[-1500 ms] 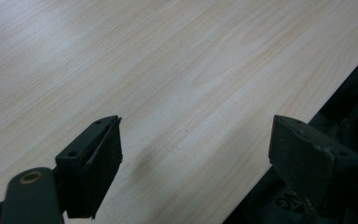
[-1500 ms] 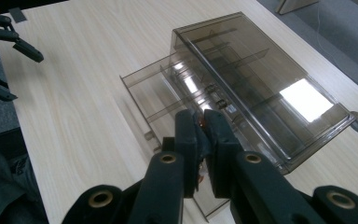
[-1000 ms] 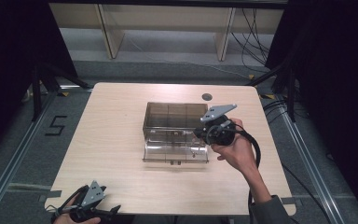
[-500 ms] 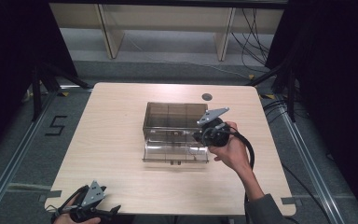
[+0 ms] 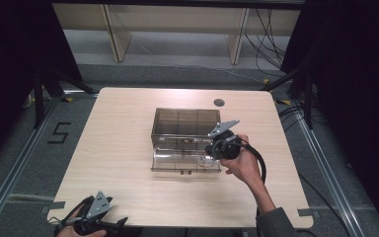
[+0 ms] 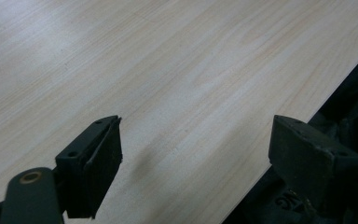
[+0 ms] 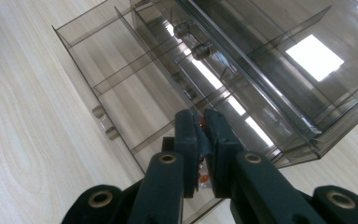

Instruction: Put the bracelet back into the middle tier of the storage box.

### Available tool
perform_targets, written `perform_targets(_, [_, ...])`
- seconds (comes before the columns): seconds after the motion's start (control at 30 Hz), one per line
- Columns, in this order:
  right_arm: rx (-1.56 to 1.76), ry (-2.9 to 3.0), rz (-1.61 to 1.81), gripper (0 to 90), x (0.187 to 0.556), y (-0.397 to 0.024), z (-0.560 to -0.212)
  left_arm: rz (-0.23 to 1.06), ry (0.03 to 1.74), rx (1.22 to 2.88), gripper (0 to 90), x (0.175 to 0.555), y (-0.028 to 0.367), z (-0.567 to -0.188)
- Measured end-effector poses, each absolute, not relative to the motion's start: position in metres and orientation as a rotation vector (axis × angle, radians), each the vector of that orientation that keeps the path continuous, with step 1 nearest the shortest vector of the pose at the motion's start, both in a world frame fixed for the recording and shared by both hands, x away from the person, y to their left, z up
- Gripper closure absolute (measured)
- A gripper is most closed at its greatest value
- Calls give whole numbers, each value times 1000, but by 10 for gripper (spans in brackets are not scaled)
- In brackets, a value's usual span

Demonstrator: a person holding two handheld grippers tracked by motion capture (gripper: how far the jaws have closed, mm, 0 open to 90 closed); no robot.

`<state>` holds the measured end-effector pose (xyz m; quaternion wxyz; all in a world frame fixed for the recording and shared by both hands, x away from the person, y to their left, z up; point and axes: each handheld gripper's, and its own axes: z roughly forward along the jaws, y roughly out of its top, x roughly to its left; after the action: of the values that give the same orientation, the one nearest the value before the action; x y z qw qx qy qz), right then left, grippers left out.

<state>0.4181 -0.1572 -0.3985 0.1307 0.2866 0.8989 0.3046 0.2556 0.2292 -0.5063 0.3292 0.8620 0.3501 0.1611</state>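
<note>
A smoky clear drawer box stands mid-table with its lower drawer pulled out toward me. My right gripper points down into the right end of that open drawer. Its jaws are shut on a small thing with orange on it, pinched in the thin gap between the pads. The divided drawer compartments I can see hold nothing. My left gripper rests at the table's near left edge, and its jaws are open over bare wood with nothing between them.
The light wooden table has a dark round disc behind the box. Two small knobs stick out of the drawer front. Shelving and cables lie beyond the far edge, and dark curtains hang on both sides.
My right gripper has sunk and shifted slightly left, from above the box's right corner down into the open drawer. The left gripper has stayed still.
</note>
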Motion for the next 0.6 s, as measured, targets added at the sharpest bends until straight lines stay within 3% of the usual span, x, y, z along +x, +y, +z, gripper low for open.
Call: perform_targets(0.6, [905,2667,836,847,420,-148,-427,419,914,2254,171,256,229,-506])
